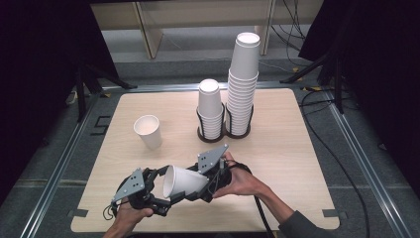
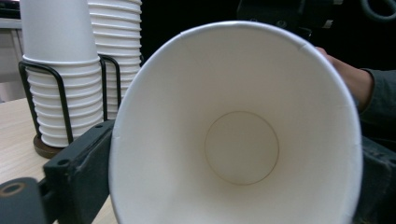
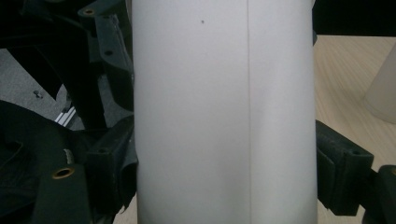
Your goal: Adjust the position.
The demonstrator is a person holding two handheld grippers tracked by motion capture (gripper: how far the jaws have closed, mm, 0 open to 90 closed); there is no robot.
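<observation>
A white paper cup (image 1: 183,182) lies on its side in the air above the table's front edge, mouth toward the left. My right gripper (image 1: 205,181) is shut on its narrow end; in the right gripper view the cup's wall (image 3: 219,116) stands between both pads (image 3: 341,172). My left gripper (image 1: 162,188) clasps the rim end. In the left gripper view I look straight into the cup's open mouth (image 2: 238,140), and a black finger (image 2: 79,163) lies against its outer wall.
An upright single cup (image 1: 148,131) stands at the table's left. A short stack (image 1: 210,106) and a tall stack (image 1: 242,84) of cups sit in a black wire holder (image 1: 223,134) at the back centre. The wooden table (image 1: 282,148) ends close in front.
</observation>
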